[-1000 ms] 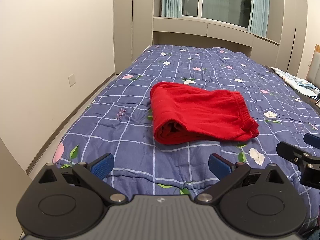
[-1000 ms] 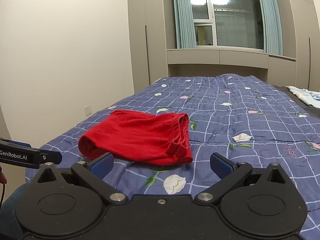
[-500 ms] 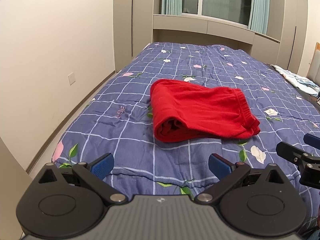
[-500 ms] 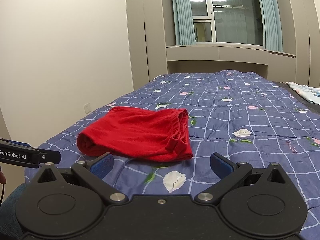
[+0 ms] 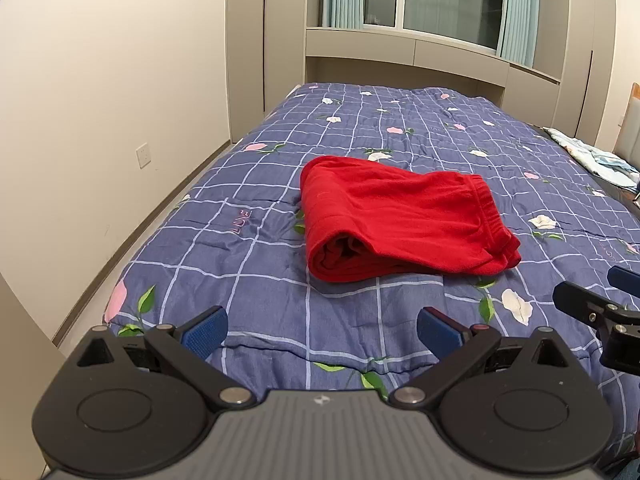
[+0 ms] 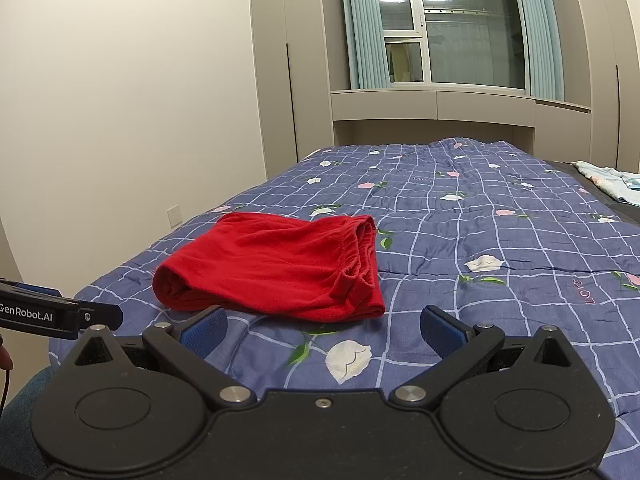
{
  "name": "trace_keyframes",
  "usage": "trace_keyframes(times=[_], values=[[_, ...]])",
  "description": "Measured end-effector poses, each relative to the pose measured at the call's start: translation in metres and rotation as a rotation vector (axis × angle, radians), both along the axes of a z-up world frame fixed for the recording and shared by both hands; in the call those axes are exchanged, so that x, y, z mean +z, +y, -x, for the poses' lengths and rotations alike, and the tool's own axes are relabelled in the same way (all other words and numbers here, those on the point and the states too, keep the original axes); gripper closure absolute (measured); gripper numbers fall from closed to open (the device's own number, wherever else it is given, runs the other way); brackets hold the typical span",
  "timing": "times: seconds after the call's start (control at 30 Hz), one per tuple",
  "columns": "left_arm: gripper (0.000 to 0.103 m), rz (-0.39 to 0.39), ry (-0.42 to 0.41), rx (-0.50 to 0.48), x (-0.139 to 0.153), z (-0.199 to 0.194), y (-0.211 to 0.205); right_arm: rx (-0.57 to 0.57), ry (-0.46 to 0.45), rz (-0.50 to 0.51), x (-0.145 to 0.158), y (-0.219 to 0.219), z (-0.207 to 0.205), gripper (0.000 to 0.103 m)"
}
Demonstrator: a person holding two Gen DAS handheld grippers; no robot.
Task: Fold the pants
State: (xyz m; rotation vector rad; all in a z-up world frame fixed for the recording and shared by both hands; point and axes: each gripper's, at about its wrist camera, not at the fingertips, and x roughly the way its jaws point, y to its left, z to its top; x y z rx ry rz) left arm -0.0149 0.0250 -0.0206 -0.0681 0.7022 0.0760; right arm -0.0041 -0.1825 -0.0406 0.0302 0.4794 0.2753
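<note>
The red pants [image 5: 400,216] lie folded in a compact stack on the blue checked floral quilt [image 5: 248,272], waistband at the right. They also show in the right wrist view [image 6: 276,268]. My left gripper [image 5: 322,330] is open and empty, held back from the pants near the bed's front edge. My right gripper [image 6: 324,328] is open and empty, just short of the pants' near edge. The right gripper also shows at the right edge of the left wrist view [image 5: 600,312]. The left gripper shows at the left edge of the right wrist view [image 6: 60,314].
The quilt [image 6: 500,240] covers the whole bed. A cream wall [image 5: 100,100] runs along the left side with a narrow floor strip [image 5: 132,240]. Cabinets and a window [image 6: 440,40] stand at the far end. A light blue cloth [image 5: 592,156] lies at the far right.
Both cameras have tilted up and drawn back a little, so the pants sit lower in each view. The pants have not moved. Both grippers stay open.
</note>
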Motion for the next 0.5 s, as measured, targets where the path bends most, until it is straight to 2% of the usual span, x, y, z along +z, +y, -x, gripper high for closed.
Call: trace_keyframes(times=[0.27,0.5], values=[[0.000,-0.025,0.011,0.010,0.0001,-0.0001,-0.0023,0.000,0.000,0.000,0.0000,-0.0003,0.0000,0.001],[0.001,0.012,0.001,-0.001,0.0027,0.0010,0.0026,0.000,0.007,-0.001,-0.0012,0.0003,-0.0001,0.001]])
